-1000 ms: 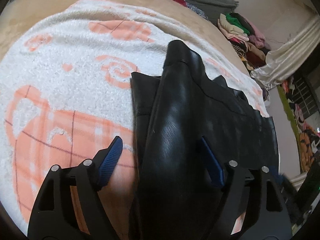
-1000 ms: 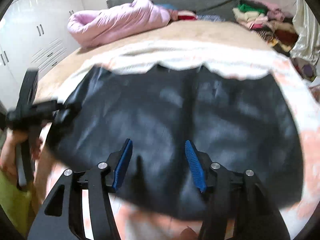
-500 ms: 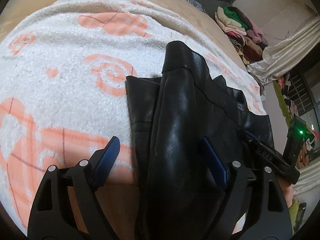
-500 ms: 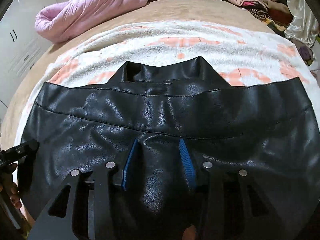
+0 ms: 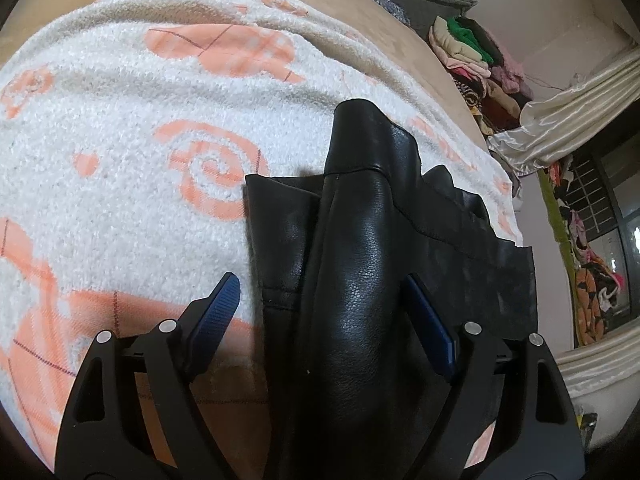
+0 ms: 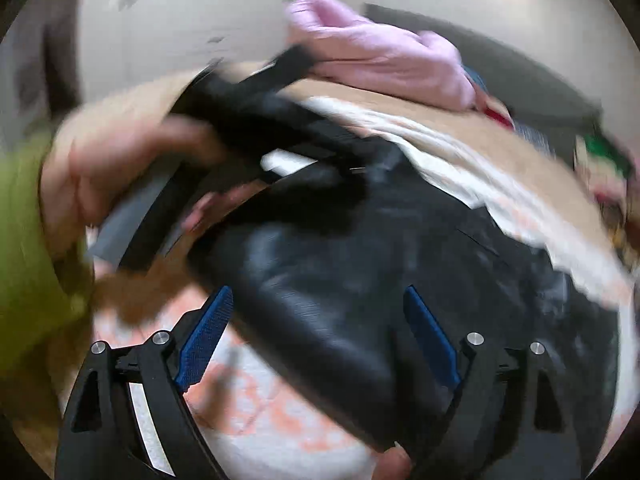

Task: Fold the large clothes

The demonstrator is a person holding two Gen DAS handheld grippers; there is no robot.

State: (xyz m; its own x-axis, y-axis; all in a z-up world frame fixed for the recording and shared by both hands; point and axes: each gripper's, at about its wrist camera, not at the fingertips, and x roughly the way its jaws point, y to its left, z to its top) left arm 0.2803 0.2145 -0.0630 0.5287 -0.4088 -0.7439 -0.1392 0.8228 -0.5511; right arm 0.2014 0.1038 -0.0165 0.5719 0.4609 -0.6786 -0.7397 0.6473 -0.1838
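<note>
— Black leather jacket (image 5: 360, 280)?
— Spread on the white-and-orange blanket (image 5: 120, 140) over the bed, one long fold running up the middle toward the far edge, flatter panels out to either side.

— Left claw (image 5: 326, 312)?
— Released. Blue pads (image 5: 218, 306) standing wide, the raised fold lying between them, neither pad pressing on it. Left pad over bare blanket, right pad over the dark panel.

— Right claw (image 6: 318, 332)?
— Jaws opening right now. Leather under and between the blue fingers (image 6: 430, 338), no pinch on it as far as visible. Heavily smeared view, so edges hard to read.

— Anything else in the right view?
— A hand (image 6: 120, 168) in a yellow-green sleeve (image 6: 24, 272) at the left, gripping the black frame of the other tool just above the jacket's near corner. Pink bedding (image 6: 380, 56) bunched at the far side of the bed, against the grey headboard.

— And around the bed in the left view?
— Stack of folded clothes (image 5: 476, 64) past the far right corner, green piece on top. Cream satin curtain (image 5: 560, 120) draped beside it. More coloured garments hanging by the window at the right edge, too small to tell apart.

— Blanket flat?
— Mostly; tan bedspread (image 5: 400, 52) showing beyond its far edge.
</note>
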